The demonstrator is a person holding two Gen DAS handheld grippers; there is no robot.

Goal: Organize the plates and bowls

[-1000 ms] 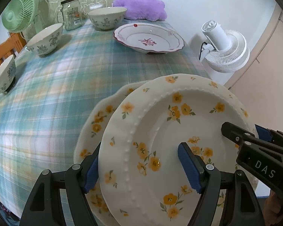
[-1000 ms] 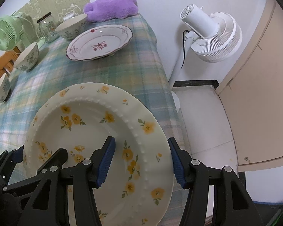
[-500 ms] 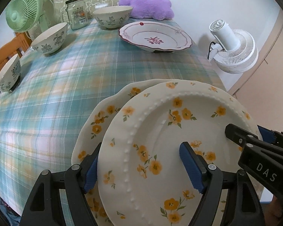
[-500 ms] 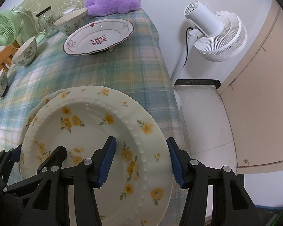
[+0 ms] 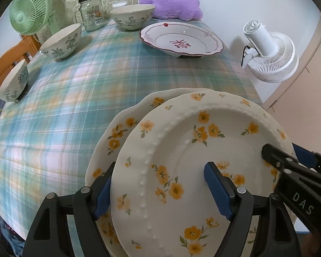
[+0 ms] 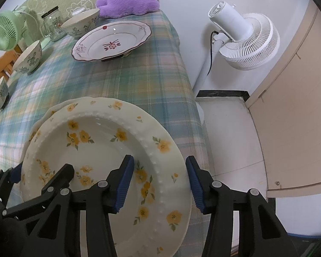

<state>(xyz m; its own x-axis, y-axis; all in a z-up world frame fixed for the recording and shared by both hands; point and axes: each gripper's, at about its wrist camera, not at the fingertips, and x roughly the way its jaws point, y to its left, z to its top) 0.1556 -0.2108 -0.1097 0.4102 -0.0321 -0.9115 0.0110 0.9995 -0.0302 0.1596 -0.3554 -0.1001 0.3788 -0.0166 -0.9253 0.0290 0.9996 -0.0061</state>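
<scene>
Top yellow-flower plate (image 5: 194,171) has sunk closer onto its twin (image 5: 117,132) right below my L gripper (image 5: 158,190) & R gripper (image 6: 159,184), both half-open astride its rim w/ pads off, so stacking's nearly done.

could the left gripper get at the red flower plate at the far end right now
Probably not yet. The left gripper straddles the rim of the yellow-flowered plate, as does the right gripper. The tablecloth toward the red-patterned plate lies open, but the gripper is occupied.
</scene>
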